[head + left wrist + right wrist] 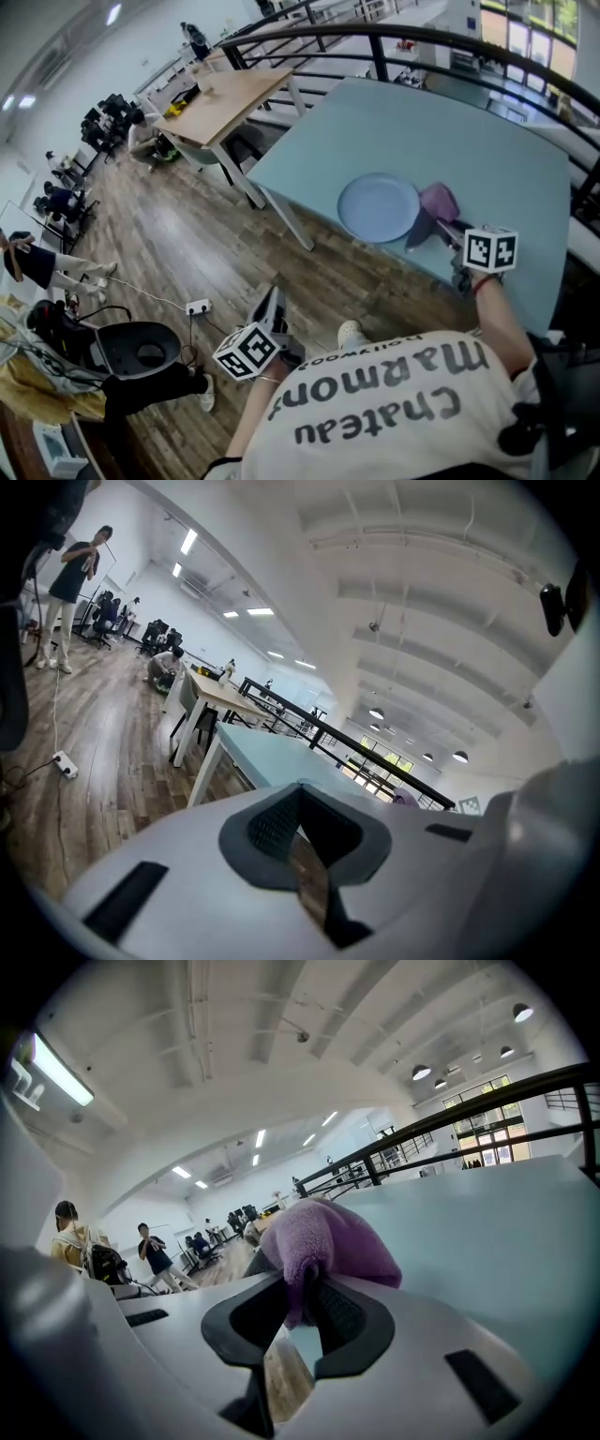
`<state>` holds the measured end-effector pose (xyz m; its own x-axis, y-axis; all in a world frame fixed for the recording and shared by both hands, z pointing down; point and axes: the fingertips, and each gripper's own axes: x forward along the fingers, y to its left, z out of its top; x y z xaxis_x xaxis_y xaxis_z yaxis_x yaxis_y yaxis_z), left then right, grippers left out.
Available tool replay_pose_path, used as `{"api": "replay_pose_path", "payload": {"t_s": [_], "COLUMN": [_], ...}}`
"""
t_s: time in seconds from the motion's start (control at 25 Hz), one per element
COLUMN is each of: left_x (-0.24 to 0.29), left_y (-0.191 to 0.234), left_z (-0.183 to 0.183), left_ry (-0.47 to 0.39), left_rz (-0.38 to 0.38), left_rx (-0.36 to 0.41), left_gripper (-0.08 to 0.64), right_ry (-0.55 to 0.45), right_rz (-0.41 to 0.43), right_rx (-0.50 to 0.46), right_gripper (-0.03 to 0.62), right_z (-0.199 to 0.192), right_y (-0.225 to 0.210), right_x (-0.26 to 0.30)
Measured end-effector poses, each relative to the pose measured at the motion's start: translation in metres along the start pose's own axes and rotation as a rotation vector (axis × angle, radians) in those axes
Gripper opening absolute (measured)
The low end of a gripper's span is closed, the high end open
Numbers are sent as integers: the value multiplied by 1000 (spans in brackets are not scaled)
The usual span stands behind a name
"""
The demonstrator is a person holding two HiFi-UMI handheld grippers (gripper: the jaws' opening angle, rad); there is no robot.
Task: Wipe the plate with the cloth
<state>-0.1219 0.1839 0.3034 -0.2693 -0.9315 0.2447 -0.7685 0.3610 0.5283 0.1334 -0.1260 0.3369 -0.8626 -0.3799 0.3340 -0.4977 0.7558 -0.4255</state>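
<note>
The right claw is clamped on a purple fleecy cloth: a fold is pinched between its dark ribbed pads, and the rest bulges up over the tips. From the right gripper view that bulge blocks what lies straight ahead, so the plate cannot be seen there. In the head view the right claw reaches in over the near edge of the pale blue-green worktop. It holds the cloth just beside the right rim of the round pale-blue plate. Whether cloth and rim touch cannot be told, as a dark shadow lies between them. The plate lies flat near the worktop's near edge, with bare surface stretching away behind it and to the right. The left claw has its jaws together with nothing between them. In the head view the left claw is off the worktop, out over the wood-plank floor on the near side. From the left gripper view only the worktop's long edge and one white leg are clear. A small purple speck far along it is too small to make out. A black metal railing runs close along the far edge, and a light wooden table stands apart to the left.
</note>
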Motion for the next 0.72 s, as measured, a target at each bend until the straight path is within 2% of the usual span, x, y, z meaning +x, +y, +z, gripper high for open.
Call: {"api": "replay_pose_path", "payload": {"t_s": [0.36, 0.56, 0.72], "left_x": [-33, -41, -43], "left_y": [-5, 0, -6], "left_z": [-40, -44, -48], "left_ry": [38, 51, 73], "left_rz": [4, 26, 3], "left_rx": [-27, 3, 6], "left_gripper": [3, 3, 3], "right_ry": [53, 47, 51], "right_rz": [-19, -31, -70], "right_rx": [-59, -48, -56], "right_gripper": [86, 86, 86], "right_z": [-39, -50, -58], "right_y": [-1, -4, -11], "right_x": [-34, -47, -56]}}
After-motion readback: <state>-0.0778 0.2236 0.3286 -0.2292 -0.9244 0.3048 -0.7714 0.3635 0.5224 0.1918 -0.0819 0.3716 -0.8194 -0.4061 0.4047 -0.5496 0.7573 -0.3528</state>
